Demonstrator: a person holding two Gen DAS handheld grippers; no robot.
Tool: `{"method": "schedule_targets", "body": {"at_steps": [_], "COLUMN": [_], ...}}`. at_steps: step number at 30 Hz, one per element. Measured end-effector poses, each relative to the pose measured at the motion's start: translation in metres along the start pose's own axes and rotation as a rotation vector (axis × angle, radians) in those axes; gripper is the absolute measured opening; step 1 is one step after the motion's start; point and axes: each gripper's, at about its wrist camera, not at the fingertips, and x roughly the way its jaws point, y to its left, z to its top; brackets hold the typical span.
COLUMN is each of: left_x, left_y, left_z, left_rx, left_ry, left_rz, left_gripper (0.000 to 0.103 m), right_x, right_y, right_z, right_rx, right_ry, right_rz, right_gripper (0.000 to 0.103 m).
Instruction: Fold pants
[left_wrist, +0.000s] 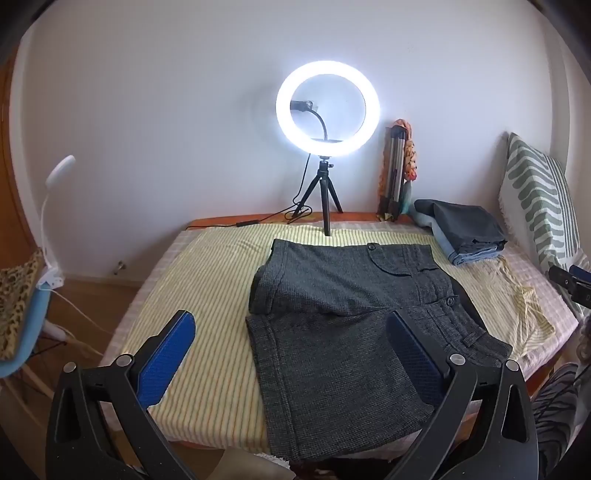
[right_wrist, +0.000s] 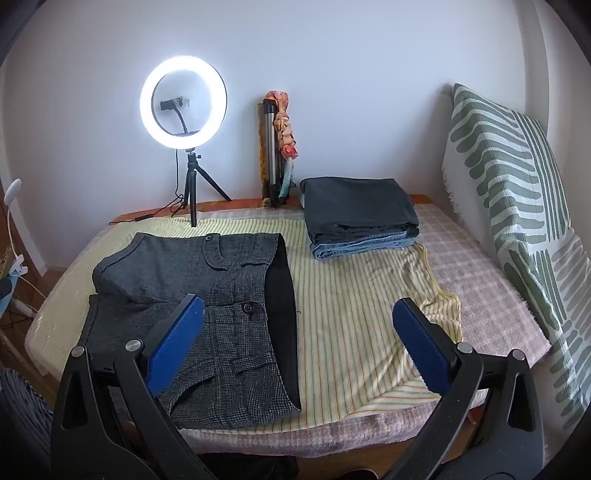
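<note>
Blue-padded fingers (left_wrist: 168, 354) of the left gripper (left_wrist: 291, 343) and right gripper (right_wrist: 299, 332) are held spread wide, empty, above grey pants (left_wrist: 332, 317) laid on the striped tabletop (left_wrist: 207, 280).

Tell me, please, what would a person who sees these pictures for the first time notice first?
The lit ring light on its small tripod at the far edge of the bed, against the wall, catches the eye first. Next come the grey shorts lying flat on the striped sheet, with both grippers, left and right, open above the bed. A stack of folded clothes lies behind, near the green patterned pillow.
</note>
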Motion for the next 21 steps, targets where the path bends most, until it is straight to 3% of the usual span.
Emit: {"method": "schedule_targets", "body": {"at_steps": [21], "left_x": [-0.007], "left_y": [-0.005], "left_z": [0.008], "left_rx": [0.005], "left_ry": [-0.036], "left_rz": [0.005], "left_gripper": [0.103], "right_x": [-0.007], "right_y": [-0.005], "right_z": [-0.001], "right_rx": [0.006], "right_ry": [-0.003], "right_rz": [0.007], "right_gripper": [0.103]}}
